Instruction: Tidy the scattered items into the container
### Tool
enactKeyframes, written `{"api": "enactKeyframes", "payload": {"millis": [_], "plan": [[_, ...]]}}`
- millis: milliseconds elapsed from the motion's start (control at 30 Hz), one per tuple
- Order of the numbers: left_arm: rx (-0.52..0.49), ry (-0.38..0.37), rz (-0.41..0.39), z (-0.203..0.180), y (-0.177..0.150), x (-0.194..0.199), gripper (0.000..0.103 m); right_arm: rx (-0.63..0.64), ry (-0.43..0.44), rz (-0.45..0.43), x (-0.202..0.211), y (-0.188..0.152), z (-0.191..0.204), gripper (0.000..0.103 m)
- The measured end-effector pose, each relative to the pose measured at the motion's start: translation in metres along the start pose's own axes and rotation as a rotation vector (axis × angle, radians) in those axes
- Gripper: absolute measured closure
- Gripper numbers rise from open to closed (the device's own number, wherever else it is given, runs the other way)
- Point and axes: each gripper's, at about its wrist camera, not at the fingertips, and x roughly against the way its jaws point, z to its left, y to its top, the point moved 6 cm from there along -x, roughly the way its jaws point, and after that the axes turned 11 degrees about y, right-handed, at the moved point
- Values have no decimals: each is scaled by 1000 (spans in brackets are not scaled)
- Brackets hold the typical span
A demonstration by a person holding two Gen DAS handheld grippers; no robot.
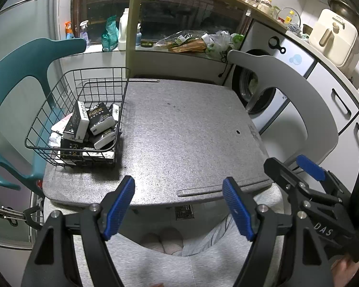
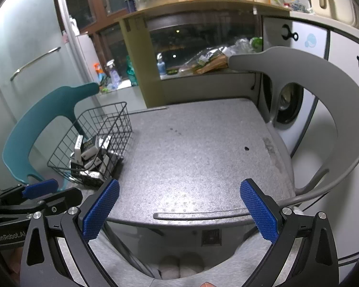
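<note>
- Since nothing loose is seen on the counter (image 1: 179, 131), the tidying is judged finished: the tissue packs (image 1: 93, 124) are piled in the wire basket (image 1: 47, 105), and the left claw (image 1: 179, 205) is held released, empty.
- No further grasp seems required; from the right wrist, the right claw (image 2: 179, 210) is likewise spread, flanked by the teal chair (image 2: 43, 124) and grey chair (image 2: 323, 95).

Ahead of me the grey worktop (image 1: 191, 129) lies open; only the wire basket (image 1: 59, 129) blocks its left edge, chairs flanking both sides.
</note>
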Motion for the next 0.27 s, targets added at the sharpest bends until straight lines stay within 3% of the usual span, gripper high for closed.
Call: {"api": "enactKeyframes", "payload": {"millis": [267], "plan": [[3,33,-15,2,0,2,25,3,5,4,-1,0,0,1]]}}
